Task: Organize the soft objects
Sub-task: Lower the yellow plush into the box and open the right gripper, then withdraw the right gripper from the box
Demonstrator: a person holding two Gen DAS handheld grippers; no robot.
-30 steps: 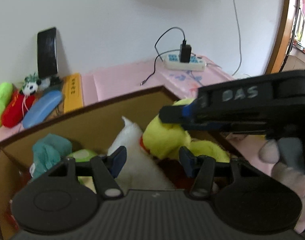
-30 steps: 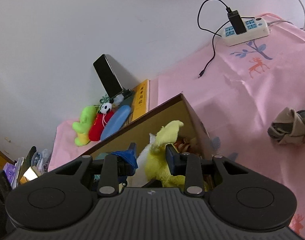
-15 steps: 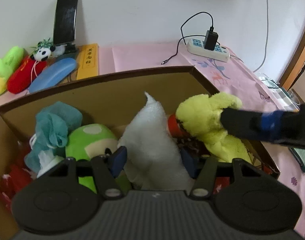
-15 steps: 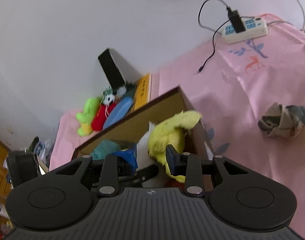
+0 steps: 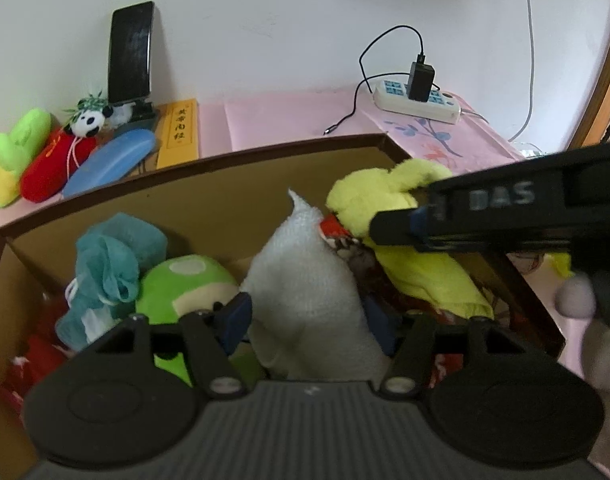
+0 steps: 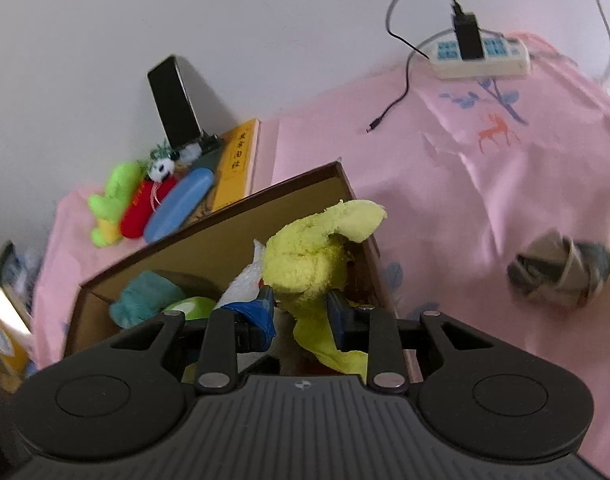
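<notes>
A brown cardboard box holds several soft things: a teal mesh sponge, a green mushroom plush, a white fluffy cloth and a yellow plush toy. My left gripper is shut on the base of the upright white cloth, and its jaws are opening. My right gripper is closing, with its pads pinching the yellow plush at the box's right corner. Its black finger lies against that plush in the left wrist view.
Along the wall lie a green plush, a red plush, a blue case, a yellow book and a phone on a stand. A power strip sits at the back. A rolled grey-beige cloth lies on the pink tablecloth.
The right gripper's fingers have drawn in on the yellow plush, and it has shifted a little over the box's right corner. The left gripper has tilted to look down into the box.
</notes>
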